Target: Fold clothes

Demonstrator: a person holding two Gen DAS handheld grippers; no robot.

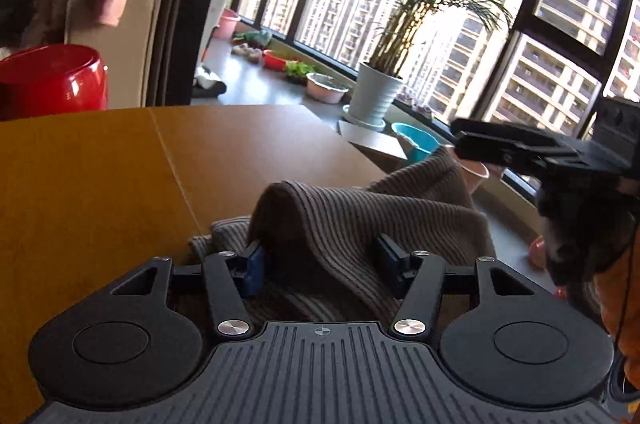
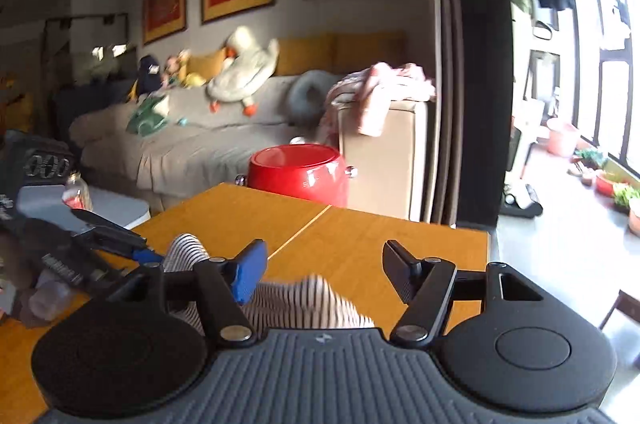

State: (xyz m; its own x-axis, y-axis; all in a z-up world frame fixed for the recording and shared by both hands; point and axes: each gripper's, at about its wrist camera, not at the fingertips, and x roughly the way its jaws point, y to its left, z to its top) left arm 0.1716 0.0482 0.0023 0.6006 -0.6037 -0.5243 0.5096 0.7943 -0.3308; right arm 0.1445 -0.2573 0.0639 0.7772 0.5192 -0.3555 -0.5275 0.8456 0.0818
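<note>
A brown ribbed striped garment (image 1: 360,216) lies bunched in a hump on the orange wooden table (image 1: 100,184). My left gripper (image 1: 322,260) is open, its blue-padded fingers (image 1: 254,266) standing wide on either side of the hump. My right gripper (image 1: 460,140) hovers over the garment's far right corner, near the table edge. In the right wrist view, my right gripper (image 2: 324,272) is open with the striped garment (image 2: 312,300) just below and between its fingers. The left gripper (image 2: 148,248) reaches in from the left over the table (image 2: 360,244).
A red round stool (image 2: 298,172) stands beyond the table's far edge, beside a sofa arm draped with pink cloth (image 2: 380,92). A potted palm (image 1: 376,96) and several basins line the window to the right. The table's right edge (image 1: 360,144) drops to the floor.
</note>
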